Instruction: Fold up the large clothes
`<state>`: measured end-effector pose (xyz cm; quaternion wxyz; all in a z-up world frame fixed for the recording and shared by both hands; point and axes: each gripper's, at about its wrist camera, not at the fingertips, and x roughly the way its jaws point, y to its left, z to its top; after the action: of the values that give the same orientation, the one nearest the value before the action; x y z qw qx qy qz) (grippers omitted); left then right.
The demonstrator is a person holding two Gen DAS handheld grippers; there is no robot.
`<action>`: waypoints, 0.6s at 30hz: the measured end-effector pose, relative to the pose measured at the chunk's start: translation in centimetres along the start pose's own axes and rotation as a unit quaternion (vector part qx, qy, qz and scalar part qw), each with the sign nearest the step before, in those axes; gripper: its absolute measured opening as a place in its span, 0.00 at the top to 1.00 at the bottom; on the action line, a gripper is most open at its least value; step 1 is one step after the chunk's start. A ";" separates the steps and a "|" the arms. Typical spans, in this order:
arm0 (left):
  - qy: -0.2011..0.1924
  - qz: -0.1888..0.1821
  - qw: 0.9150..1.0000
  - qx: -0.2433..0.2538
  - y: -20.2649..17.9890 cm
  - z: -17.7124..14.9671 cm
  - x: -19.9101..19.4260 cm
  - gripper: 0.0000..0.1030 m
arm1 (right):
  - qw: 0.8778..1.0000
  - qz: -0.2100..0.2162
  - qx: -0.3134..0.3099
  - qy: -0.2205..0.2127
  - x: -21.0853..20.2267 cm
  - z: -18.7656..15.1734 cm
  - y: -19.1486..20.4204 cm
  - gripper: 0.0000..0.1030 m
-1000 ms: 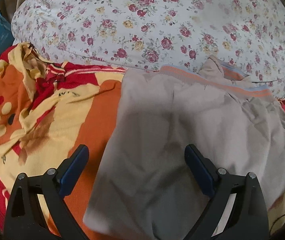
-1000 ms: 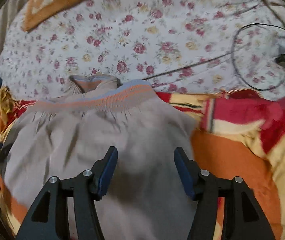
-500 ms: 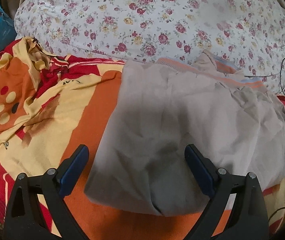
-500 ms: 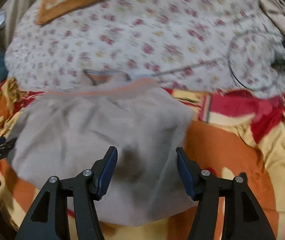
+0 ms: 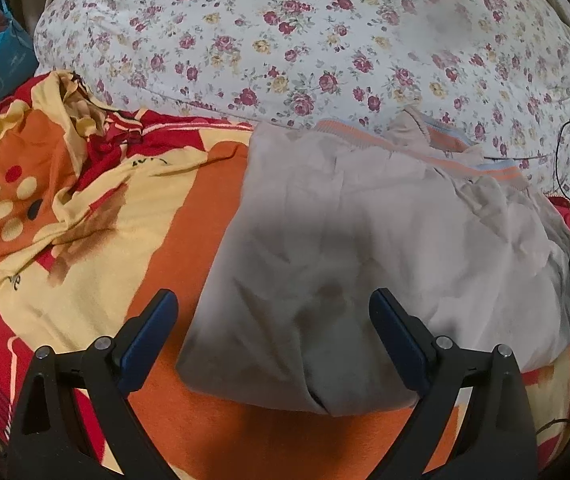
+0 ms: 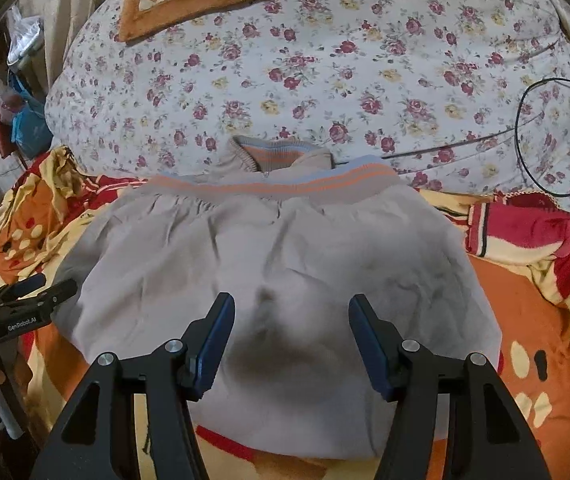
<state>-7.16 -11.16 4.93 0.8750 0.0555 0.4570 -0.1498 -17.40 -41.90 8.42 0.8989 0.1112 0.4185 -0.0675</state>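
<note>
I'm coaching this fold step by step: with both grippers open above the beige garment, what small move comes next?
Probably lower the right gripper onto the folded beige garment's near edge and pinch it for another fold. Both it and the left gripper hang open and empty above the flat-lying cloth.

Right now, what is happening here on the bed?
A person is folding a beige garment that lies on an orange and yellow blanket, beside a floral quilt. The garment looks already folded into a compact shape, its striped waistband at the far edge. The left gripper and right gripper hover above it, both open and holding nothing.
</note>
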 end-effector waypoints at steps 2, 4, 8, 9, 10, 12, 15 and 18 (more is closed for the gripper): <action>0.000 -0.003 1.000 -0.003 0.0 -0.1 -0.1 0.06 | 1.000 -0.005 0.004 0.003 0.1 -0.4 -0.6 0.41; -0.001 -0.005 1.000 -0.004 -0.1 -0.2 -0.2 0.06 | 1.000 -0.018 0.012 0.004 0.1 -0.8 -1.6 0.41; 0.009 -0.001 1.000 0.001 -0.4 -0.3 0.5 0.06 | 0.997 -0.054 0.019 0.046 1.5 -2.0 -3.5 0.42; 0.010 -0.001 1.000 0.000 -0.4 -0.4 0.6 0.06 | 0.997 -0.054 0.023 0.049 1.5 -2.1 -3.7 0.42; 0.010 -0.002 1.000 -0.001 -0.4 -0.5 0.6 0.06 | 0.998 -0.047 0.026 0.045 1.3 -2.1 -3.7 0.42; 0.011 -0.002 1.000 -0.001 -0.6 -0.6 0.6 0.06 | 0.999 -0.024 0.021 0.027 0.6 -1.7 -2.9 0.41; 0.011 0.001 1.000 0.003 -0.8 -0.6 0.7 0.06 | 1.000 -0.004 0.005 0.011 0.3 -0.6 -1.1 0.41; 0.012 -0.001 1.000 0.000 -0.8 -0.6 0.8 0.06 | 1.000 0.022 -0.004 0.009 1.0 0.6 1.0 0.41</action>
<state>-7.42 -11.92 4.00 0.8693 0.0569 0.4673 -0.1504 -16.12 -41.15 8.13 0.8967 0.1179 0.4243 -0.0448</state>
